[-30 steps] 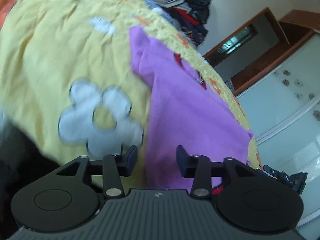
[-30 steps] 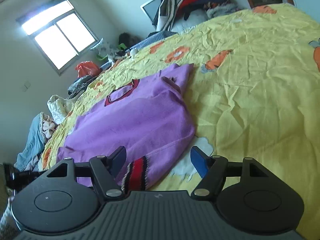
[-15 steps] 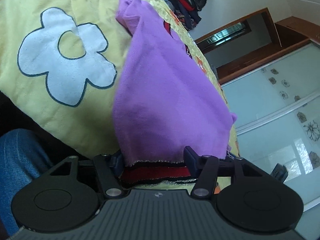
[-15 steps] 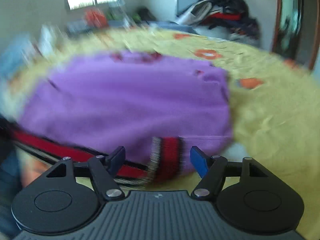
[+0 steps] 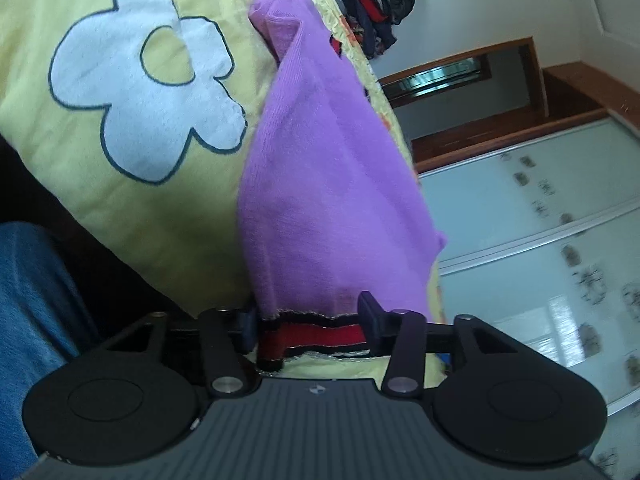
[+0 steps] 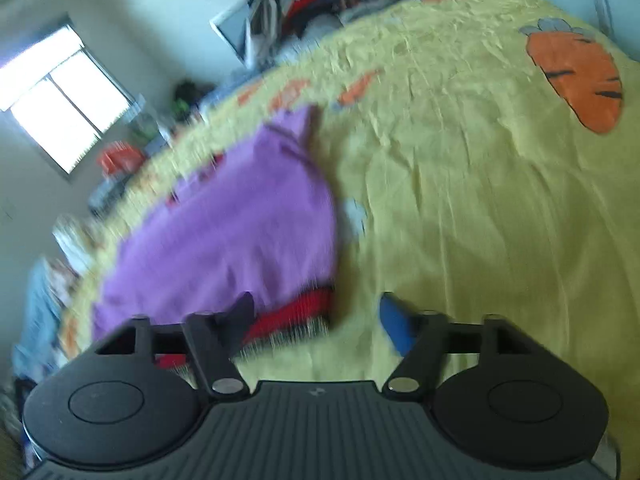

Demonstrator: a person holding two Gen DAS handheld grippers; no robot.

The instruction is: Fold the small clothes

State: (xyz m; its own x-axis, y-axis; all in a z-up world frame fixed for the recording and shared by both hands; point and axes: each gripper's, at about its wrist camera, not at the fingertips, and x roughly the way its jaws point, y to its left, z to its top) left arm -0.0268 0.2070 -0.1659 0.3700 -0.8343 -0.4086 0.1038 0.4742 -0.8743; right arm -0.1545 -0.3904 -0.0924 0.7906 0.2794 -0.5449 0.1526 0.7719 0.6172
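The left gripper and right gripper both have their fingers apart around the purple sweater's striped hem on the bed.

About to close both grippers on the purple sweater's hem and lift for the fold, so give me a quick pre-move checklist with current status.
1. Hem between the left gripper jaws: ok. The red striped hem of the purple sweater lies in the gap.
2. Left jaws closed on the hem: not ok, they stand open.
3. Hem between the right gripper jaws: ok, but it sits toward the left finger, off centre.
4. Right jaws closed: not ok, wide open.
5. Yellow bedspread caught between the jaws under the hem: cannot tell.
6. Right wrist view sharp enough to judge alignment: not ok, it is motion-blurred.
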